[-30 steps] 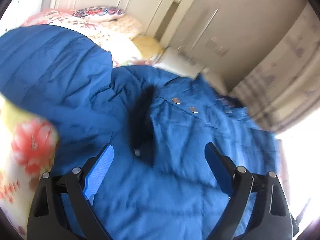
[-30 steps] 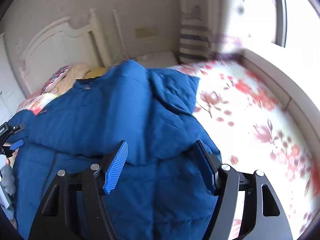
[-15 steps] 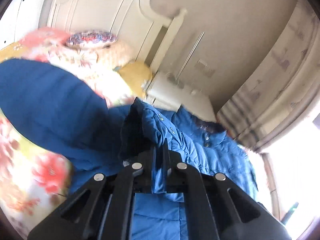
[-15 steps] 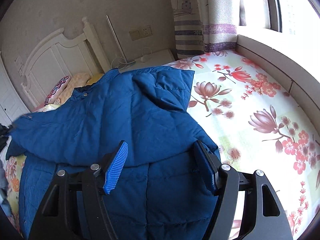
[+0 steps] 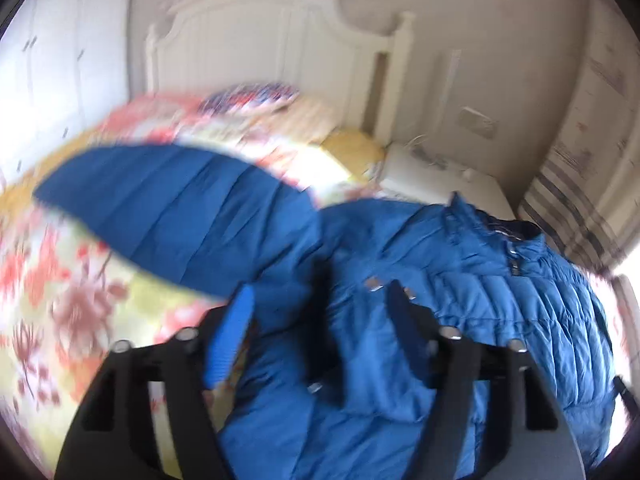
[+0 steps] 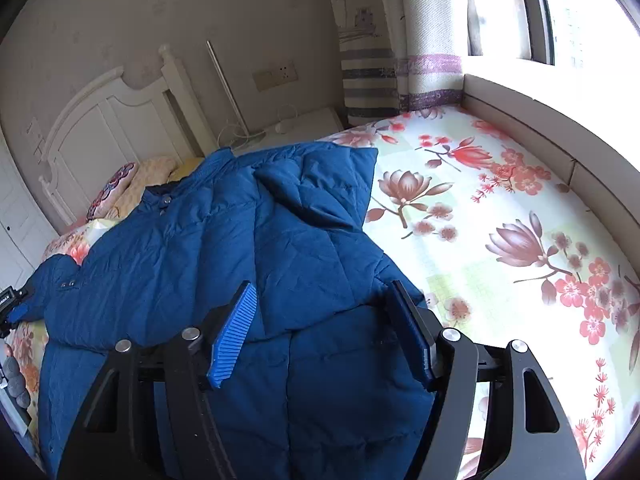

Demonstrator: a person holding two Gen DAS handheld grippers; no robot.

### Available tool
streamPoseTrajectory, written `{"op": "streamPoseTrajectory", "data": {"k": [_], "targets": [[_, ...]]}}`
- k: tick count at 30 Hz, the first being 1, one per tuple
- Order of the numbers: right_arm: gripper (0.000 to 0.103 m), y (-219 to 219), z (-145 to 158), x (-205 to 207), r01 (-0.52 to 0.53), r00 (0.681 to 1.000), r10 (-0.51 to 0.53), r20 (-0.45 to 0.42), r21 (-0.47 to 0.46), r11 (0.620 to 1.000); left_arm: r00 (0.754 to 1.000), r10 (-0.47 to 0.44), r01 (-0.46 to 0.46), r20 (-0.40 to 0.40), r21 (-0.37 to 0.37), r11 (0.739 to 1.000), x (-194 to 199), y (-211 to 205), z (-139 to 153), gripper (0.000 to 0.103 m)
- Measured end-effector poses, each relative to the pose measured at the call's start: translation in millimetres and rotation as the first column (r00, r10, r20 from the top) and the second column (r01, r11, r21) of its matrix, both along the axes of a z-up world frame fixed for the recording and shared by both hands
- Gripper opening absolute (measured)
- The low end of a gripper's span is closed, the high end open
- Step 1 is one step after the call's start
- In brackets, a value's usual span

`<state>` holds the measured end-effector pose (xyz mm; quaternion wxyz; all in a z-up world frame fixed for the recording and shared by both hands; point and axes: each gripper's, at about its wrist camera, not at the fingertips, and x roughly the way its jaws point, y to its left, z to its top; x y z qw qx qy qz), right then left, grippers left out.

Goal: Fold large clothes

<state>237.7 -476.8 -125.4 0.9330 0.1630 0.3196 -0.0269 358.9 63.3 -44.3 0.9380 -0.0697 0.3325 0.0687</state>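
A large blue quilted jacket [image 6: 224, 248] lies on a floral bedsheet [image 6: 500, 216], one side folded across its body. In the blurred left wrist view the jacket [image 5: 460, 280] shows its snap buttons and collar, and one sleeve [image 5: 168, 208] stretches out to the left over the sheet. My left gripper [image 5: 320, 300] is open above the jacket's front edge, holding nothing. My right gripper [image 6: 324, 300] is open above the jacket's lower folded part, holding nothing. The left gripper also shows at the far left of the right wrist view [image 6: 12, 308].
A white headboard [image 6: 100, 128] and pillows [image 6: 132, 184] stand at the head of the bed. A white nightstand [image 6: 304, 124] with cables sits beside a striped curtain [image 6: 380, 80]. A padded ledge [image 6: 540, 128] under the window borders the bed on the right.
My left gripper, shut on the jacket's edge half a second ago, has opened and let the fabric drop. The folded side has settled flatter on the jacket. My right gripper stays open.
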Motion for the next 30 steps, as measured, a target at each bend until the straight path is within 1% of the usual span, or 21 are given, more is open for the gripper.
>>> {"op": "streamPoseTrajectory", "data": {"k": [1, 2, 3, 5, 8, 10, 11, 12, 13, 15, 17, 18, 19, 21, 23, 24, 25, 26, 27, 28, 30], "targets": [[0.061, -0.4, 3.1, -3.7, 0.017, 1.000, -0.016, 0.021, -0.005, 1.000, 1.000, -0.022, 0.022, 0.008, 0.006, 1.000, 5.2, -4.5, 2.0, 0.076], [0.061, -0.4, 7.3, -7.1, 0.032, 0.999, -0.032, 0.044, -0.011, 0.999, 0.998, -0.058, 0.058, 0.009, 0.006, 0.998, 10.2, -11.0, -2.0, 0.078], [0.061, -0.7, 13.7, -9.4, 0.039, 0.997, -0.038, 0.067, -0.013, 0.999, 0.997, -0.082, 0.082, -0.011, 0.008, 0.997, 16.2, -16.4, -8.2, 0.079], [0.061, 3.7, 24.1, -4.8, 0.009, 0.997, -0.007, 0.077, -0.025, 1.000, 0.993, -0.103, 0.104, -0.058, 0.012, 0.994, 26.9, -23.4, -26.0, 0.079], [0.061, 26.8, 39.1, 26.8, -0.070, 0.997, 0.074, 0.025, -0.120, 0.990, 0.987, -0.130, 0.131, -0.093, 0.011, 0.991, 33.4, -29.0, -49.3, 0.079], [0.061, 40.9, 41.7, 50.9, -0.096, 0.995, 0.097, -0.001, -0.176, 0.980, 0.982, -0.152, 0.154, -0.115, 0.009, 0.988, 35.6, -30.7, -56.3, 0.080], [0.061, 47.0, 40.3, 63.6, -0.111, 0.994, 0.110, -0.015, -0.195, 0.974, 0.980, -0.157, 0.159, -0.118, 0.005, 0.987, 34.7, -30.8, -57.1, 0.084], [0.061, 54.0, 34.9, 80.7, -0.142, 0.990, 0.134, -0.053, -0.208, 0.968, 0.978, -0.167, 0.167, -0.129, -0.010, 0.986, 36.7, -29.8, -59.4, 0.089], [0.061, 60.5, 25.5, 96.6, -0.169, 0.983, 0.148, -0.111, -0.217, 0.961, 0.975, -0.171, 0.169, -0.143, -0.025, 0.985, 41.4, -28.6, -64.1, 0.089], [0.063, 64.7, -3.4, 123.6, -0.192, 0.954, 0.130, -0.270, -0.216, 0.957, 0.971, -0.172, 0.164, -0.166, -0.062, 0.985, 44.2, -24.4, -68.9, 0.090], [0.064, 65.9, -5.2, 127.0, -0.179, 0.953, 0.111, -0.281, -0.230, 0.956, 0.971, -0.176, 0.163, -0.161, -0.090, 0.982, 44.2, -22.0, -70.8, 0.091], [0.064, 67.0, -0.2, 127.4, -0.166, 0.953, 0.096, -0.287, -0.233, 0.958, 0.971, -0.176, 0.163, -0.160, -0.088, 0.983, 43.3, -22.3, -71.1, 0.091], [0.064, 67.2, 5.7, 127.6, -0.154, 0.958, 0.090, -0.271, -0.227, 0.962, 0.972, -0.175, 0.164, -0.159, -0.083, 0.983, 42.9, -23.4, -71.2, 0.092], [0.064, 68.8, 24.1, 128.9, -0.127, 0.980, 0.088, -0.176, -0.226, 0.966, 0.971, -0.179, 0.169, -0.162, -0.070, 0.983, 42.8, -26.4, -72.1, 0.093], [0.067, 69.9, 34.0, 140.6, -0.108, 0.989, 0.079, -0.126, -0.242, 0.964, 0.970, -0.178, 0.170, -0.163, -0.064, 0.983, 43.1, -27.1, -71.6, 0.093], [0.067, 68.8, 32.8, 149.0, -0.116, 0.988, 0.088, -0.123, -0.240, 0.964, 0.972, -0.174, 0.166, -0.160, -0.066, 0.984, 42.5, -27.1, -71.1, 0.093], [0.073, 67.2, 25.3, 162.7, -0.140, 0.983, 0.108, -0.146, -0.231, 0.963, 0.972, -0.175, 0.166, -0.159, -0.068, 0.984, 42.8, -26.5, -71.1, 0.093], [0.079, 66.3, 14.1, 175.2, -0.162, 0.973, 0.120, -0.200, -0.211, 0.964, 0.971, -0.174, 0.165, -0.161, -0.070, 0.984, 43.3, -26.0, -71.1, 0.094], [0.080, 63.5, -4.2, 187.6, -0.171, 0.950, 0.108, -0.294, -0.198, 0.965, 0.971, -0.174, 0.165, -0.162, -0.071, 0.984, 43.4, -25.7, -70.7, 0.094], [0.082, 62.7, -8.6, 189.1, -0.169, 0.949, 0.106, -0.299, -0.194, 0.966, 0.971, -0.175, 0.166, -0.162, -0.072, 0.984, 43.4, -25.9, -70.7, 0.094], [0.081, 64.5, -3.3, 184.8, -0.165, 0.948, 0.097, -0.305, -0.206, 0.965, 0.971, -0.176, 0.167, -0.161, -0.071, 0.983, 43.3, -25.9, -70.8, 0.094]]}}
